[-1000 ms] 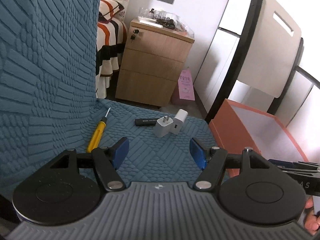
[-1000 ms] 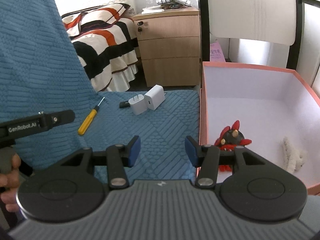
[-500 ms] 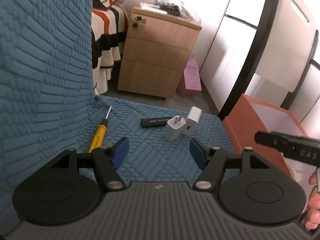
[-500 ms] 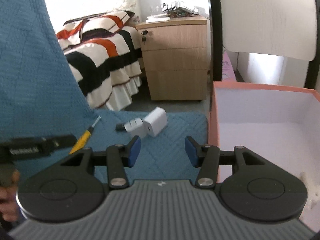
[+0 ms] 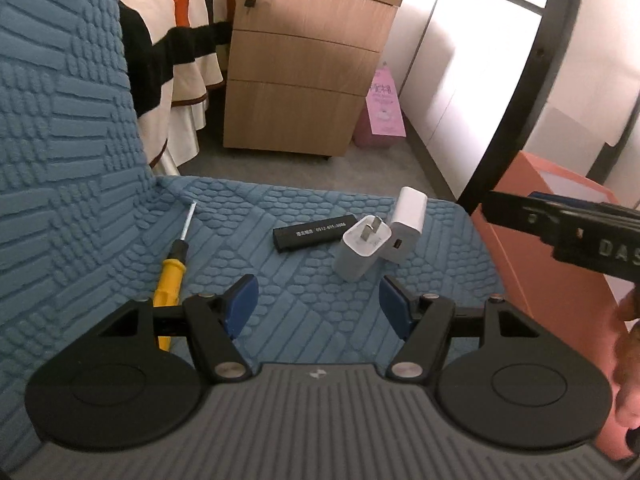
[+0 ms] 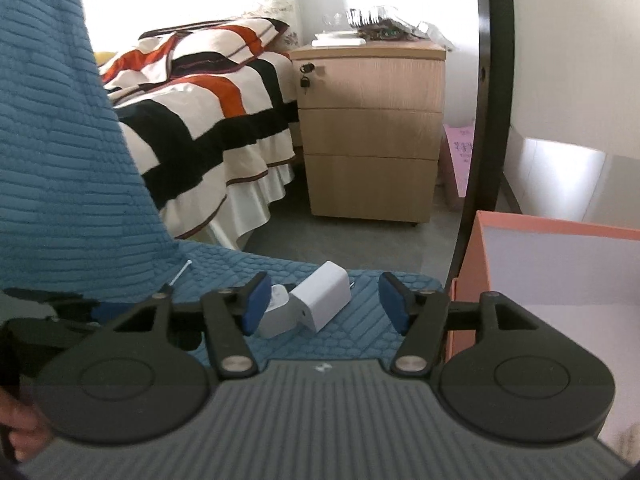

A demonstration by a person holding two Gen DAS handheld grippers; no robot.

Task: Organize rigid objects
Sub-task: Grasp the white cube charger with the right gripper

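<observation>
Right hand-held gripper point(image 6: 319, 301), jaws just widened, frames two white chargers point(image 6: 316, 304)

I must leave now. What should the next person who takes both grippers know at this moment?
Left gripper: open, empty, over the blue cushion.
Right gripper: jaws have just been opening, nothing gripped, the two white chargers lie just ahead.
On the cushion: yellow screwdriver, black stick, both chargers, touching.
Orange box stands right of the cushion.
Done: none of these four is boxed.
Left: move them in.
</observation>
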